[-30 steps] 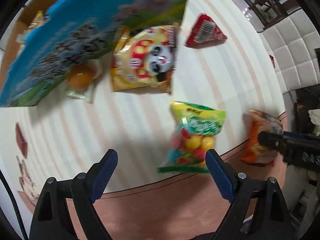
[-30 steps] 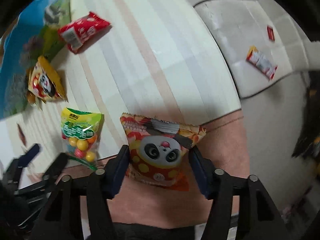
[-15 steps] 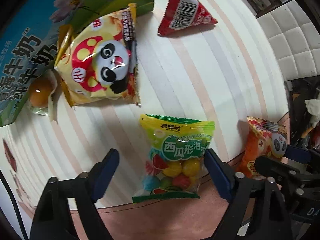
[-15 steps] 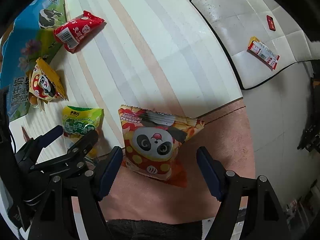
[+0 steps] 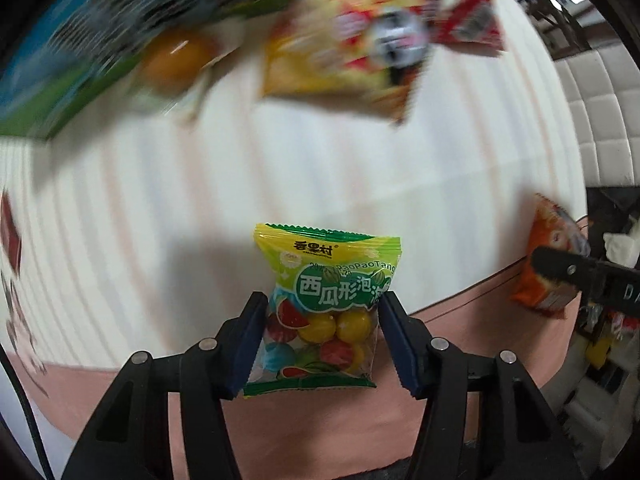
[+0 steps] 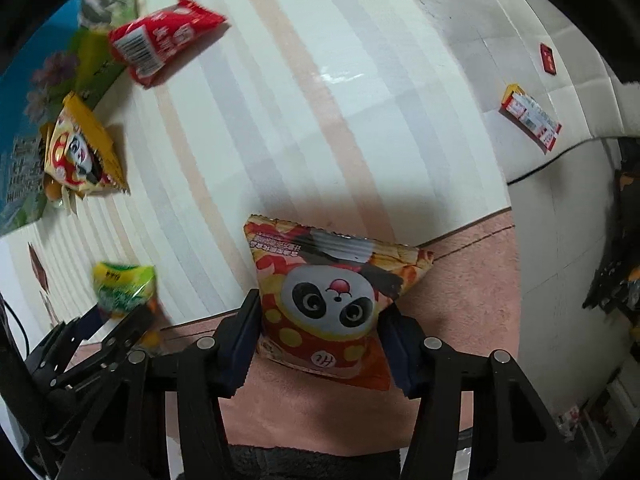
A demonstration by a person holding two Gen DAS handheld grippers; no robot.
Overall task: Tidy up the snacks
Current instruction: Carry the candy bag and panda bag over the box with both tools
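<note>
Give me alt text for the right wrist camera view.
The right hand-held gripper has just closed on an orange panda snack bag at the table's pink edge. Beside it, the left hand-held gripper holds a green candy bag.

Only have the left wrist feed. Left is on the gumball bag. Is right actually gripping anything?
Observer: Yes. The right gripper has just been closing, and its pads press both sides of the orange panda bag.
Operator: Where does that bag sit?
Observer: Its top is over the striped cloth, its bottom over the pink border.
Operator: Any strays off the table?
Observer: One small red and yellow packet lies on the pale tiled surface beyond the edge.
</note>
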